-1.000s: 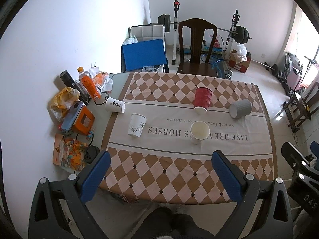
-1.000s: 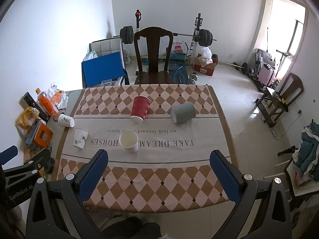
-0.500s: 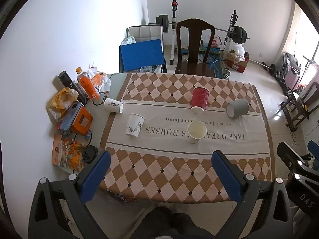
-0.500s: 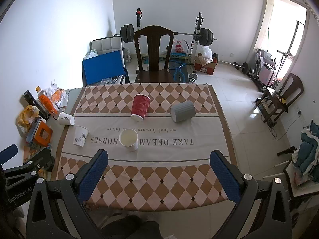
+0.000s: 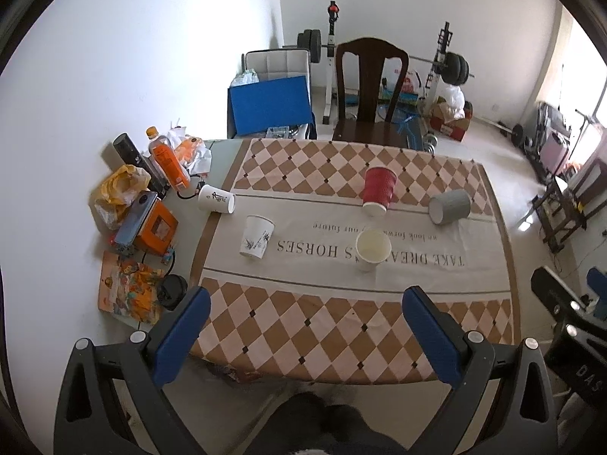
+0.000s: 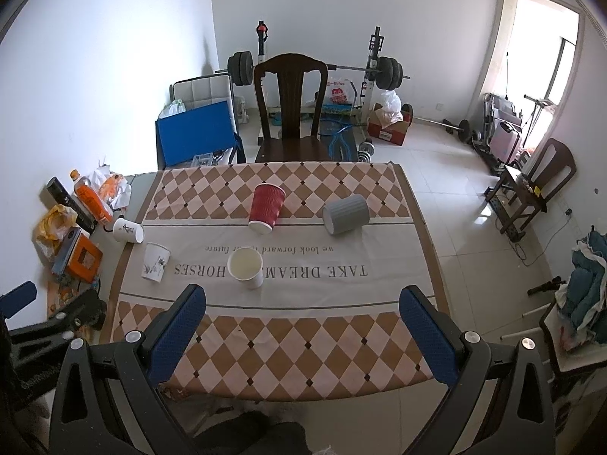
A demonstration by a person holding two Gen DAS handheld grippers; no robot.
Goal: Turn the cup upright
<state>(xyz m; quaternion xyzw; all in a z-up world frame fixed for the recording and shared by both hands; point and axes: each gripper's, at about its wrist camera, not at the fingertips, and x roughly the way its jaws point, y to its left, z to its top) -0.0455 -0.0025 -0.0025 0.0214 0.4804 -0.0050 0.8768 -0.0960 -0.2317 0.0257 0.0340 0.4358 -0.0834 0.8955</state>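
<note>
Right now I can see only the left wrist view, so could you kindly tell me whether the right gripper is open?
Observer: Yes, the right gripper is open, with nothing between its blue pads.
Operator: Thank you. What lies ahead of it, please?
Observer: The grey ribbed cup, lying on its side, sits ahead and slightly right of that gripper's centre line.

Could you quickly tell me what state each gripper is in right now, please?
Left gripper: open, holding nothing, above the table's near edge.
Right gripper: open, holding nothing.
</note>
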